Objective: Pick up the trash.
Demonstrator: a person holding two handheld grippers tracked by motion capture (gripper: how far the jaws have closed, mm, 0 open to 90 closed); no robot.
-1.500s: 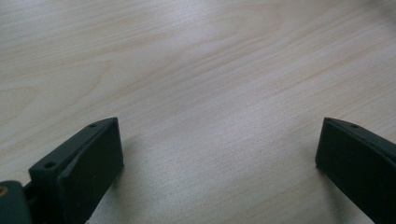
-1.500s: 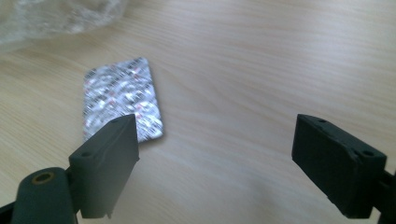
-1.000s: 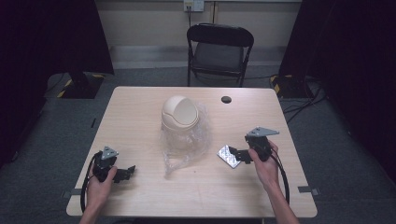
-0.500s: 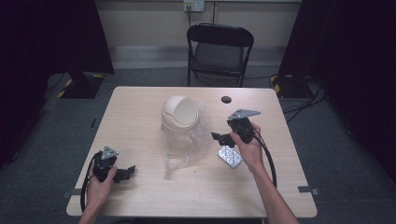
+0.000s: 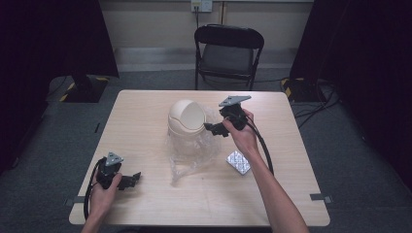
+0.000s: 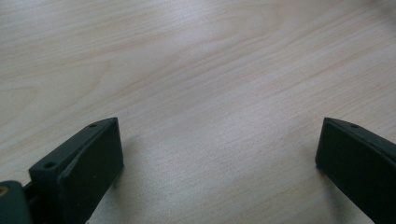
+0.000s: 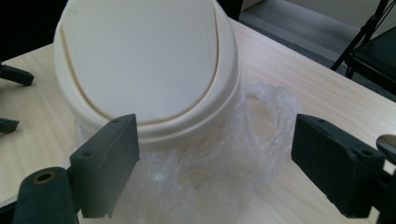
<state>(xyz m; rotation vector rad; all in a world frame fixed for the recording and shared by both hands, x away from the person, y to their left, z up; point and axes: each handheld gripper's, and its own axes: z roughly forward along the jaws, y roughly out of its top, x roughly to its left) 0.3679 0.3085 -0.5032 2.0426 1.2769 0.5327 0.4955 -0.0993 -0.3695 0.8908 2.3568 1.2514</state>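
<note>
Hovering with jaws wide, right gripper [image 5: 217, 129] faced the cream domed swing-lid plastic bin [image 7: 144, 65], lined with thin clear plastic bag [image 7: 210, 172], just ahead between jaws. Likely light, slick; bag flimsy, so grip the rim. Left gripper [image 5: 133, 178] wide open over bare worktop [image 6: 210, 70].

One bin [image 5: 186, 120], one plastic bag [image 5: 190, 155], one blister pack [image 5: 238, 162], one chair [image 5: 228, 54], two claws [image 5: 212, 128].

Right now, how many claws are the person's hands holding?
2. The left claw rests low near the table's front left corner, open over bare wood. The right claw is raised beside the cream bin, open too.
</note>
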